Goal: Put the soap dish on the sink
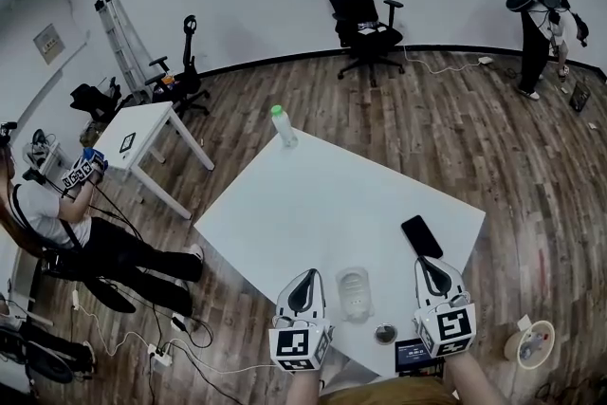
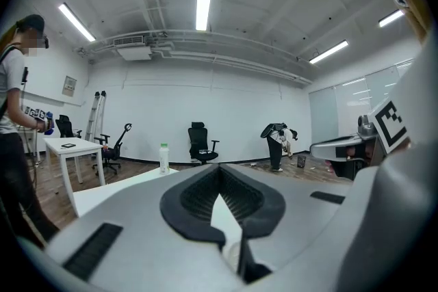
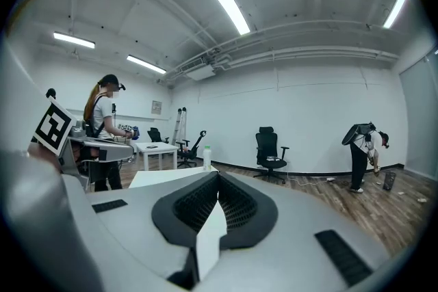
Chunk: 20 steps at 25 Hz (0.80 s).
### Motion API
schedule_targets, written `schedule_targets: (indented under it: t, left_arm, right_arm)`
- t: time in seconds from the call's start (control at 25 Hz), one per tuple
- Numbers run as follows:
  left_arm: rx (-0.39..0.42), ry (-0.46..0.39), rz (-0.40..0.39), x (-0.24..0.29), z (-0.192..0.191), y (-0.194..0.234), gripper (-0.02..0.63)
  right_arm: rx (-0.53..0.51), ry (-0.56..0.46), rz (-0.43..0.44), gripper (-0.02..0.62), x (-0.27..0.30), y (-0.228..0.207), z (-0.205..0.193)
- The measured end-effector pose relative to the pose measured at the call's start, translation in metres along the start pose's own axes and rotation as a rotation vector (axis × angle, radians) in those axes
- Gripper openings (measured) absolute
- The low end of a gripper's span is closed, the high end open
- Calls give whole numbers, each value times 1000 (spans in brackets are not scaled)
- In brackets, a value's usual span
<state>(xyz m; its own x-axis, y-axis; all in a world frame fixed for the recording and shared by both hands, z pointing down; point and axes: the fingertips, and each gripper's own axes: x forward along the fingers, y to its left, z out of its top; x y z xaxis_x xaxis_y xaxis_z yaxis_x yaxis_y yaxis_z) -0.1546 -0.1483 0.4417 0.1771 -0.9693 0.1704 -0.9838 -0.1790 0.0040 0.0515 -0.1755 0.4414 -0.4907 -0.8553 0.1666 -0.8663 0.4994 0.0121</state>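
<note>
The left hand-held gripper (image 1: 305, 280) and the right hand-held gripper (image 1: 429, 265) are both clenched on nothing, low in the frame. The soap dish (image 1: 354, 292) lies between them on the tabletop (image 1: 313, 194), ungrasped. Pinched by its rim, the pale dish (likely slick) could slip, or be nudged off the tabletop's near edge.

A clear plastic bottle with a green cap (image 1: 283, 125) is stood upright near the far corner of a large white rectangular table (image 1: 322, 194), and a black smartphone (image 1: 421, 235) is laid flat near its right edge. A black wheeled office chair (image 1: 360, 12) is seen by the far wall, well apart from a smaller white table (image 1: 142, 130).
</note>
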Motion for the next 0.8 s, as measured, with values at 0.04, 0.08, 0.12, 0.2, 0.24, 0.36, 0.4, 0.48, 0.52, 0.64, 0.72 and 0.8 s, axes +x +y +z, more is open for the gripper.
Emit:
schedule_targets:
  t: [0.04,0.08,0.12,0.2,0.24,0.36,0.4,0.48,0.52,0.64,0.72,0.8]
  left_arm:
    - [1,-6,7,-1,3,0,6]
    - [3,-11,14,-1,5,0,6]
    - [6,-17,21,-2,8,1,6]
    - [12,-31,29,-3,15,0,6]
    - [14,-38,30,-4,19,-1,6]
    - [15,-61,28,-8,32,-3,6]
    - [17,-70,26,-8,37,-4,6]
    - [27,-88,23,-9,46,-5,6]
    - [33,-94,24,-10,49,-6,6]
    - [41,-96,30,-13,51,-7,6]
    - [38,-98,37,-17,51,-6,6]
    - [32,-115,38,-20,55,-6,6]
  right_arm:
    - [0,-10,-4,9,-1,-1,4]
    - [-2,-22,-9,9,-3,-1,8]
    - [-5,-36,-14,9,-4,-2,13]
    - [-13,-65,-25,9,-7,-4,24]
    - [-17,-77,-28,9,-8,-5,29]
    - [-25,-96,-32,9,-11,-5,40]
    - [-25,-100,-33,9,-12,-5,42]
    - [-22,-111,-34,9,-12,-4,46]
    - [-21,-118,-33,9,-12,-4,47]
    - [-14,-131,-29,9,-15,-2,49]
    - [-2,-138,-28,9,-17,-2,51]
    - [12,-146,-26,9,-19,-2,53]
